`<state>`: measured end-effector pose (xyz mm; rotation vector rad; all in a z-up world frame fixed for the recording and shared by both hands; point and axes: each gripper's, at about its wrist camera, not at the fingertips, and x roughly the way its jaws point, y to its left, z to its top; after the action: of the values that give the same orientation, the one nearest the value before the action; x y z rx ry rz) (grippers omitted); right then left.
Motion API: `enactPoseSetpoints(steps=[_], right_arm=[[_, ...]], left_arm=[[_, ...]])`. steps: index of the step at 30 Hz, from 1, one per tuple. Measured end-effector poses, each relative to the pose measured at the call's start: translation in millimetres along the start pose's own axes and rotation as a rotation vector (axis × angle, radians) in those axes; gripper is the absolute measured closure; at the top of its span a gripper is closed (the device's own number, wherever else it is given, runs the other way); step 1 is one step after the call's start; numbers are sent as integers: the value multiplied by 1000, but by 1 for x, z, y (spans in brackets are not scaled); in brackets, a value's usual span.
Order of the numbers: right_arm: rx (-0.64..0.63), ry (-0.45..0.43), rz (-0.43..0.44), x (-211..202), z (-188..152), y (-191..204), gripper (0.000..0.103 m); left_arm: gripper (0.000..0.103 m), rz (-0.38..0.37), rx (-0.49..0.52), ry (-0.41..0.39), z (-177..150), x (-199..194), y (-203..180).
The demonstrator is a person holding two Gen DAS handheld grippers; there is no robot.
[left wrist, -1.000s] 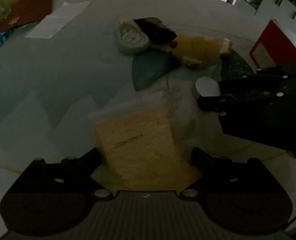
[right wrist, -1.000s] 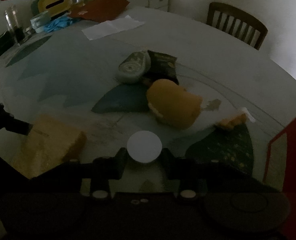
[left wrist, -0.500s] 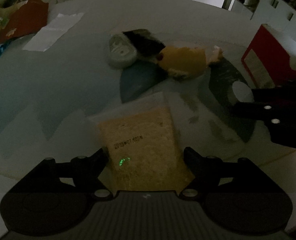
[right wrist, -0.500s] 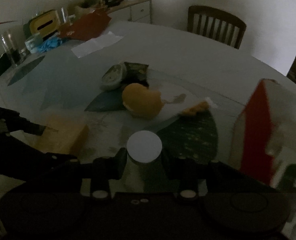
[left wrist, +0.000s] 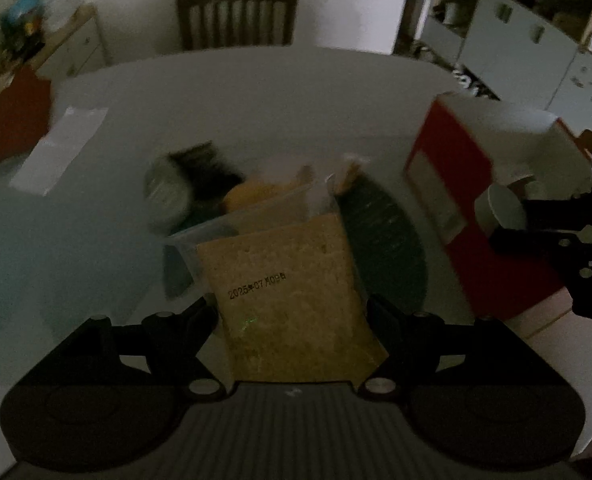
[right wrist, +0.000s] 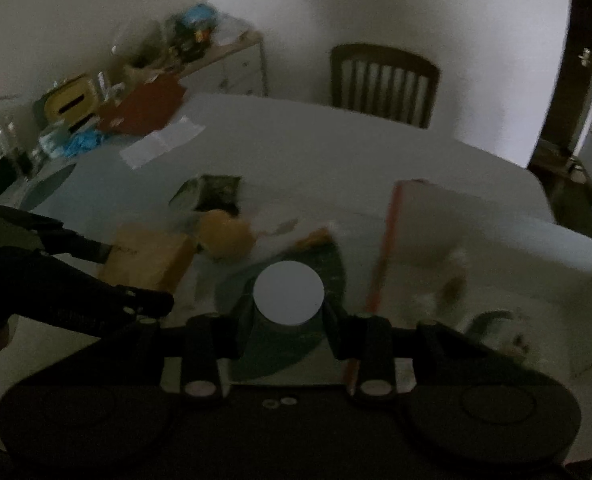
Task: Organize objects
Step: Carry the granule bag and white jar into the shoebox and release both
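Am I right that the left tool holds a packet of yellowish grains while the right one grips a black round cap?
Not quite. The cap between the right tool's jaws is white, not black, as the right wrist view shows. The left tool does hold the packet of yellowish grains.

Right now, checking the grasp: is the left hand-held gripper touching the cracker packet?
Touching. The left wrist view shows the left hand-held gripper with both fingers pressed against the sides of the cracker packet.

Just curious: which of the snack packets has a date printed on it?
The clear packet of tan crackers, clamped by the left gripper; it shows a black date stamp.
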<state>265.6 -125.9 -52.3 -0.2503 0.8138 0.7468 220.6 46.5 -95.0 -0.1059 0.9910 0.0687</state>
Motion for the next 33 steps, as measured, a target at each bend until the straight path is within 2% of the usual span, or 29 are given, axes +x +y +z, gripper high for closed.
enactPoseSetpoints(steps=[11,19,27,33], right_arm=[[116,-57,-131,-40,-18,-67,67],[197,-56,-230,-57,-41,-117,67],[236,-22,-281,-52,-57,-147,67],[216,21,-304,-40,-64,-159,67]], left_arm=[[22,-79,145,-64,42,-4,-80],[22,-134,260,-90,65,2,-143],[22,-173,330,-67,93,28,-193],[22,-187,379,-33,112,52,-227]])
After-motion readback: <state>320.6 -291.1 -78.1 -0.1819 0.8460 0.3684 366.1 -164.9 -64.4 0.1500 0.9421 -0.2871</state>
